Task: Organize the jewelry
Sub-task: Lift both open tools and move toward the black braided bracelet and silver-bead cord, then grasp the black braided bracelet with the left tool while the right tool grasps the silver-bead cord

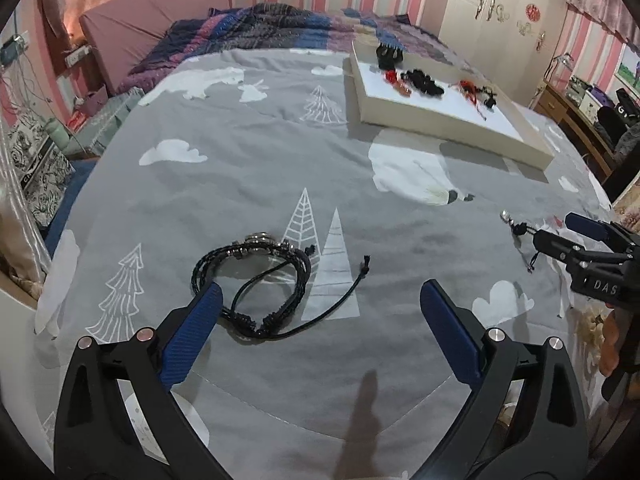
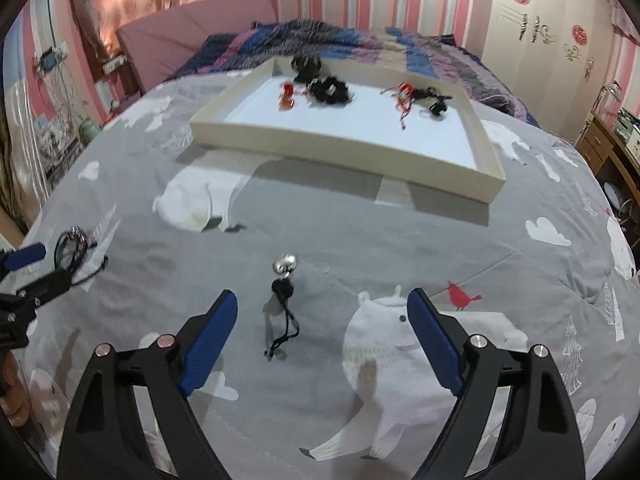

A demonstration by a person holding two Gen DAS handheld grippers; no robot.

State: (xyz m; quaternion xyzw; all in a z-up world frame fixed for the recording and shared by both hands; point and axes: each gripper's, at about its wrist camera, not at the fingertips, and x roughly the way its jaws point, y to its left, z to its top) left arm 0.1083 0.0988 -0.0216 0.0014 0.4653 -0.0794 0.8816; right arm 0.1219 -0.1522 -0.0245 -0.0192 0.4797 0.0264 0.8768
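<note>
Now both tongs gape empty over the bed point(image 1: 248, 152): left tongs point(image 1: 320, 300) straddle the black bracelet point(image 1: 256, 280), right tongs point(image 2: 322, 304) face the bell charm point(image 2: 283, 292) (cord running toward them), tray point(image 2: 344, 152) well beyond.

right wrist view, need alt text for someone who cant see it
The open right gripper hovers over a grey printed bedspread, its blue fingers flanking a small black cord charm with a silver bell. Beyond it lies a shallow white tray holding black and red jewelry.
</note>
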